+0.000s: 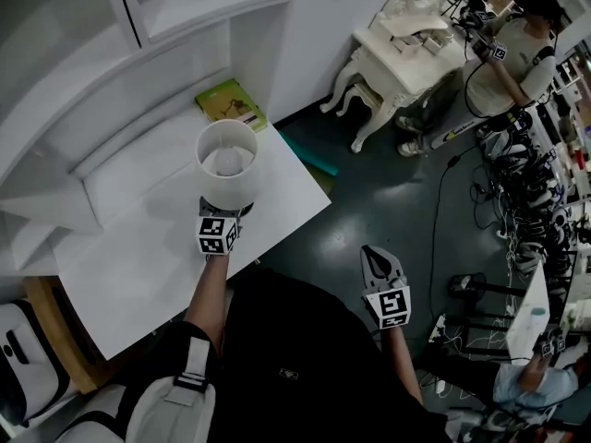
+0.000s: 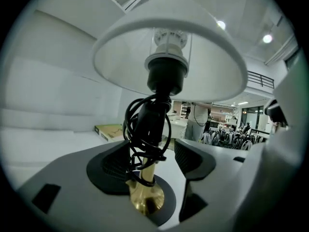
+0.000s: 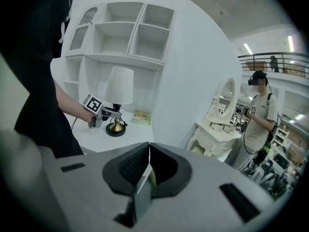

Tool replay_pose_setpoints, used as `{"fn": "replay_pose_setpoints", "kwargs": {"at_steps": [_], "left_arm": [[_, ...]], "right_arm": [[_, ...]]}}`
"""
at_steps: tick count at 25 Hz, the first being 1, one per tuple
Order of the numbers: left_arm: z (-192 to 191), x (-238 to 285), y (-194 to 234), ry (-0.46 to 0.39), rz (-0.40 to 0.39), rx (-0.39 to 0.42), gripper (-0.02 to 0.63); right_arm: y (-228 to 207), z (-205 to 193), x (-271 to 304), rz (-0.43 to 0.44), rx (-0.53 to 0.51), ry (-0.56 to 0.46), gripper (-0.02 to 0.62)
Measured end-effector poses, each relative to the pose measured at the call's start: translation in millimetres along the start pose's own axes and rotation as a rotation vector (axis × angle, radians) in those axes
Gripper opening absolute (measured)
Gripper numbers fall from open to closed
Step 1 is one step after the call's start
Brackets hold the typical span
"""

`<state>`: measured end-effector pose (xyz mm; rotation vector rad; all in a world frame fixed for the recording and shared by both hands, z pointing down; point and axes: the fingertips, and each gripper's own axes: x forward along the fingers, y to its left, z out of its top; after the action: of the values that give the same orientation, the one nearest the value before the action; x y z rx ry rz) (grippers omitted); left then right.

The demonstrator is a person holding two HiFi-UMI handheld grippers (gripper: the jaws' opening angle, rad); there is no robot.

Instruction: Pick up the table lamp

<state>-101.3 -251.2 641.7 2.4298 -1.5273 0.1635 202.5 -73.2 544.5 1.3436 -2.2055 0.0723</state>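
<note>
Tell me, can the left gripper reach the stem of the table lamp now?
Probably yes: the left gripper stands open, the brass stem already between its jaws. Only the black cord wound round it lies in the way.

White shelving [image 1: 199, 7], white desk [image 1: 138, 275], dark floor [image 1: 388, 201].
</note>
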Motion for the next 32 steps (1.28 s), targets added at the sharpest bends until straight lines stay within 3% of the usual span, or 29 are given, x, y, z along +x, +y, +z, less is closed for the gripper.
{"fn": "replay_pose_setpoints", "kwargs": {"at_steps": [4,16,20,32], "left_arm": [[2,15,-1,-0.018,-0.010,0.030,0.279],[1,34,0,-0.072,-0.015,0.000,0.273],[-2,34,7,-0.076,0.015,-0.009,0.176],[4,28,9,-0.108,0.050,-0.016,0.121]], "right_arm": [[-3,-4,0,-0.022,0.006,0.019,0.009],[-6,-20,5,-0.039,0.026,0.066,0.009],[-4,-19,5,-0.041,0.032,0.065,0.009],[-6,-28,5,-0.047,0.031,0.067,0.009]]}}
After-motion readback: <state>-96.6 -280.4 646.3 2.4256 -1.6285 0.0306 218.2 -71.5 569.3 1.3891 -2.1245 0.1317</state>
